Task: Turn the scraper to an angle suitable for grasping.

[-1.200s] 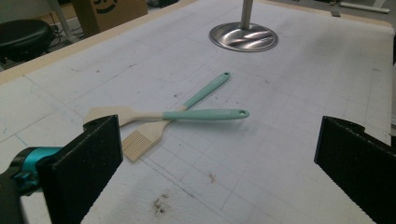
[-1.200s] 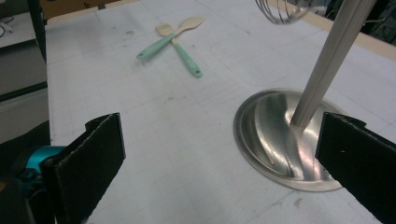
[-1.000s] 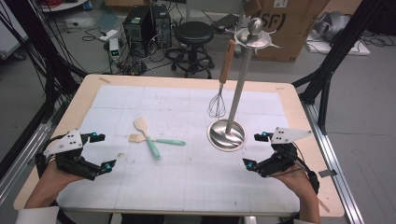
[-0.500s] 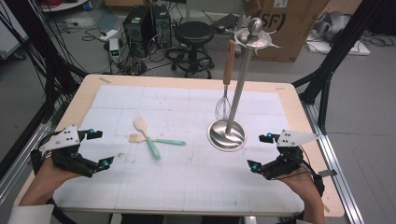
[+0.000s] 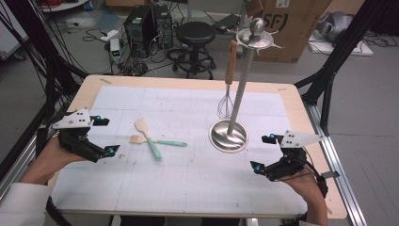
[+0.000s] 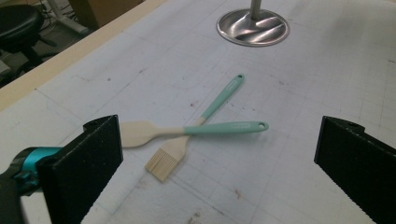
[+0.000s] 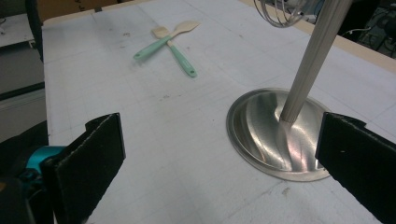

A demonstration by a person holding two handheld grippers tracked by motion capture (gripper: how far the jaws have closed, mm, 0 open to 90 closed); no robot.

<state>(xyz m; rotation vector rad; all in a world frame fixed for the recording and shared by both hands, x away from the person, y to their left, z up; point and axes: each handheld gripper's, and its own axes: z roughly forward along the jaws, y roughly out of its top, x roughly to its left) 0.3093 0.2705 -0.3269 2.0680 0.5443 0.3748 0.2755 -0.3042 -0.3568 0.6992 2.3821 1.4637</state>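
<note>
Held both tools wide and empty over the table [image 5: 197,188]: left tool [image 5: 107,136] near the crossed spatula [image 6: 187,131] and brush [image 6: 198,122] (touching), right tool [image 5: 264,153] beside the stand's base [image 5: 228,135].

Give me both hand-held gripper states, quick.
Left hand-held gripper: open, holding nothing.
Right hand-held gripper: open, holding nothing.

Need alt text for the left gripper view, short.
Open left gripper faces two crossed teal-handled utensils on the white table mat: a spatula lying over a pastry brush. A round steel stand base sits beyond them.
</note>
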